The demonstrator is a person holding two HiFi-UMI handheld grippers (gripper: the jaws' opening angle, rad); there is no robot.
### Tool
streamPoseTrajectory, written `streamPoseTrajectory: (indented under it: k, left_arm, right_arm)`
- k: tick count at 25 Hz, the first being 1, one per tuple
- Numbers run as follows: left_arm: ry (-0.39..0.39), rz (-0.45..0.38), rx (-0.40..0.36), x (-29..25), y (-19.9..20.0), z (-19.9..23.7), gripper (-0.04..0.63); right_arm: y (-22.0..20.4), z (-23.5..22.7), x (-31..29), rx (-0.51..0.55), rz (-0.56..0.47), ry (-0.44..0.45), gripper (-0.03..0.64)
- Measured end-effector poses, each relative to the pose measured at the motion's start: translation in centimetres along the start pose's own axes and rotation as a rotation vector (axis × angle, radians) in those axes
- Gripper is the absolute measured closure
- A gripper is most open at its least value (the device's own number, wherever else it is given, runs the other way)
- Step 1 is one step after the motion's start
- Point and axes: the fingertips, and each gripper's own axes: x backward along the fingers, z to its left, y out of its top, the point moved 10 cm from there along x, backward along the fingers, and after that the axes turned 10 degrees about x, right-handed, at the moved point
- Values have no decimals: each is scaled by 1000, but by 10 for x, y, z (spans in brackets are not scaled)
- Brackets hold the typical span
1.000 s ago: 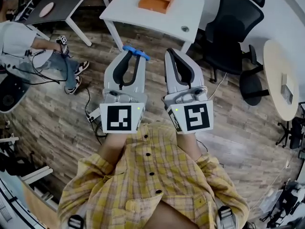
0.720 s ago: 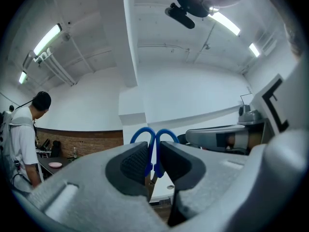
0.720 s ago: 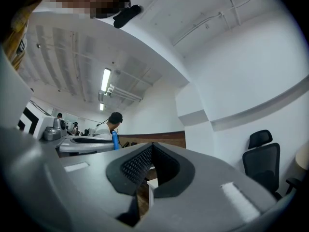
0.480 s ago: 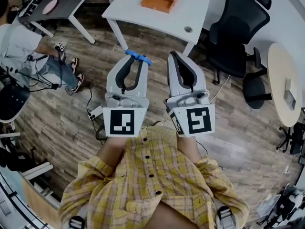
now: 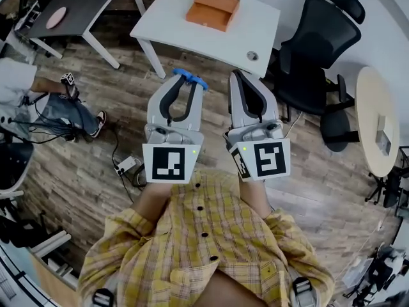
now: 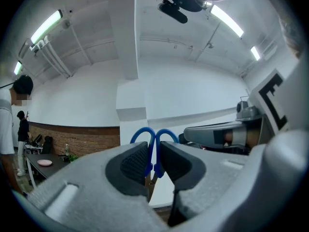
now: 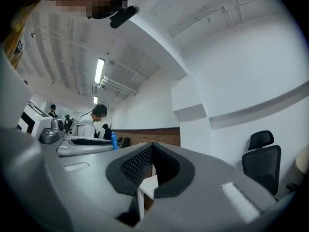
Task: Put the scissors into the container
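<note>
Slipping or twisting loose is the likely failure, I judge: the left claw is clamped only on the handle loops of the blue scissors, its jaws narrowly apart around them, so a jolt could free them. The right claw beside it is closed and empty. Ahead, well apart, the orange container sits on the white table.

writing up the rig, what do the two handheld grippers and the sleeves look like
Both the left gripper and right gripper have light grey bodies, black ribbed pads, and a white cube with a black square marker. The sleeves are yellow plaid.
</note>
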Motion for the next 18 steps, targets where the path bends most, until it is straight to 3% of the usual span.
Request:
streamPoseTrajectory:
  k: [18]
  left_arm:
    - [-87, 58, 13, -118, -10, 137, 509]
  right_arm:
    - [-27, 3, -159, 52, 101, -94, 614]
